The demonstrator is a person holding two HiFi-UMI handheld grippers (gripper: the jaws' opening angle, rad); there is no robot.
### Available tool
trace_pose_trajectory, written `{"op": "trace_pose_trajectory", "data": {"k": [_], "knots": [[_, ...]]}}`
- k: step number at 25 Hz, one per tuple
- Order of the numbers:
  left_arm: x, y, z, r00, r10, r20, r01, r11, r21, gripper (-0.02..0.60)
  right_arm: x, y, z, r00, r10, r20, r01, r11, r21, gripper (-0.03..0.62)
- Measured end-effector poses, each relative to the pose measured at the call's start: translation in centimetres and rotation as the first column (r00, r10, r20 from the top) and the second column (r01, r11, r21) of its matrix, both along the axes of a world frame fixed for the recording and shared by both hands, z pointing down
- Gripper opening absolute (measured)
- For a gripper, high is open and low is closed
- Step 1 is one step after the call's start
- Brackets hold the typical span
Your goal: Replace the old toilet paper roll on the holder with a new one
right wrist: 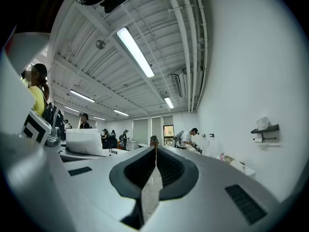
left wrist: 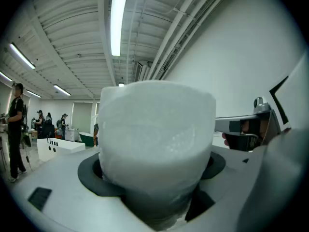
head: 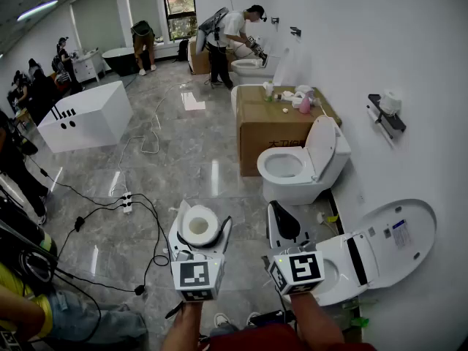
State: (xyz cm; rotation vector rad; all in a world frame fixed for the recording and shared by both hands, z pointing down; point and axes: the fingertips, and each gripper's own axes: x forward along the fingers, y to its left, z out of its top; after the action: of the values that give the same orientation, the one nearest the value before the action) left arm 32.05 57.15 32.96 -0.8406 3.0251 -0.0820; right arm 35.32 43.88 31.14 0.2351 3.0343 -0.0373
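Paper first: the new roll (head: 198, 224) stands hole-up in the left claw (head: 200, 236), whose wide jaws press its sides. The right claw (right wrist: 155, 166) is shut tight and holds nothing. The holder (head: 385, 115) hangs on the wall (head: 409, 50), far ahead to the right, with a white roll (head: 391, 102) on top. I think the right claw is nearer to it.

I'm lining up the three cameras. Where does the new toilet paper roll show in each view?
Head view: toilet paper roll low centre, between the jaws of the left gripper.
Left gripper view: it fills the centre, clamped between the jaws.
Right gripper view: far left at mid-height, seen side-on as a white block.
Shared landmark: the white wall along each picture's right side.
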Motion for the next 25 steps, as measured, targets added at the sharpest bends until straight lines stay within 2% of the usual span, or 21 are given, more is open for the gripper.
{"op": "trace_pose_trajectory", "data": {"k": [12,19,25], "knots": [[-0.2,-3.6,0.3,1.000,0.010,-0.011,-0.010,1.000,-0.024,0.449,-0.3,-3.6,-0.4,1.000,0.004,-0.003,-0.004,1.000,-0.020,0.023],[0.1,-6.5,1.2,0.999,0.019,-0.026,-0.019,1.000,-0.001,0.449,-0.2,-6.7,1.1,1.000,0.017,-0.020,-0.019,0.998,-0.054,0.025],[-2.5,-8.1,2.3,0.998,0.037,-0.043,-0.038,0.999,-0.008,0.449,-2.6,-8.2,2.2,0.999,0.034,-0.043,-0.036,0.998,-0.045,0.025]]}}
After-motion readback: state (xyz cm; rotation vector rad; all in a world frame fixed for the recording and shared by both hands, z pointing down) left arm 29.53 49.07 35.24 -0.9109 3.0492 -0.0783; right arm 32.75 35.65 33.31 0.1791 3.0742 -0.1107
